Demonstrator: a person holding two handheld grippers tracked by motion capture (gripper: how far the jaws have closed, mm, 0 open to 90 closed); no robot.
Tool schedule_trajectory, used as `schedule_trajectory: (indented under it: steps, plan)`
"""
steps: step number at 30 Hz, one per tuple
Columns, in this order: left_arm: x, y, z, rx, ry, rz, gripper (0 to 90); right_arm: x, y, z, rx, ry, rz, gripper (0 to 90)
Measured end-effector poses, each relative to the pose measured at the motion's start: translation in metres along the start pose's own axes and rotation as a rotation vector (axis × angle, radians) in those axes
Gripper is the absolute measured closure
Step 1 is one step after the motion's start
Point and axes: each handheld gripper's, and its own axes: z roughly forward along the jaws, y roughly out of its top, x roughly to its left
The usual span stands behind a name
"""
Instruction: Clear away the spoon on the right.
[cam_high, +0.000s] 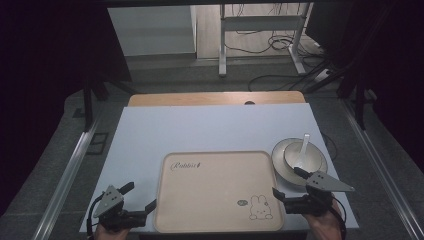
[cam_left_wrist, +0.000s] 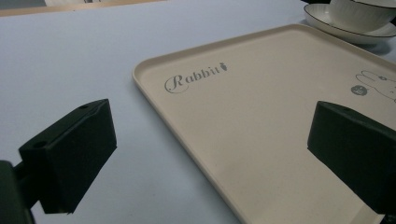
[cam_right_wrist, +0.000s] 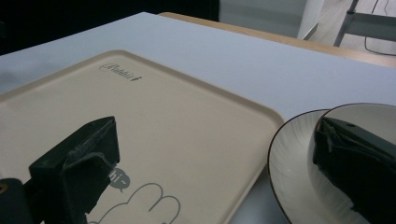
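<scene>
Inside the bowl (cam_high: 300, 156), spoon (cam_high: 303, 145) handle pointing away, tilted upright

the high view looks forward and down from above the person's side, taking in the whole white table (cam_high: 210, 125), the beige tray (cam_high: 218, 192) near its front edge, the plate (cam_high: 282, 167) at the tray's right and the floor beyond. the left gripper view sits low and close over the tray's (cam_left_wrist: 261, 121) left edge, facing across it toward the plate (cam_left_wrist: 348, 30) at the far right, while the right gripper view sits low and close at the tray's (cam_right_wrist: 154, 121) right side, facing its far left corner with the plate (cam_right_wrist: 292, 163) just beside. all three views share the tray and the plate.
</scene>
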Motion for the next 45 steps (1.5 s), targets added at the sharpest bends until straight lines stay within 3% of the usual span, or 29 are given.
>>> schedule_trajectory:
  steps: [10,18,26,45]
  plan:
    - [-0.001,0.001,0.002,0.002,-0.002,0.006,0.8,-0.003,0.008,-0.002,0.033,-0.020,-0.033,0.8]
    - [-0.001,0.001,0.003,0.003,-0.004,0.007,0.8,-0.012,0.015,-0.005,0.041,-0.048,0.004,0.8]
    - [-0.001,0.002,0.003,0.005,-0.005,0.008,0.8,-0.020,0.022,-0.005,0.039,-0.069,0.001,0.8]
    - [-0.001,0.002,0.003,0.006,-0.004,0.008,0.8,-0.038,0.033,-0.003,0.040,-0.128,0.046,0.0]
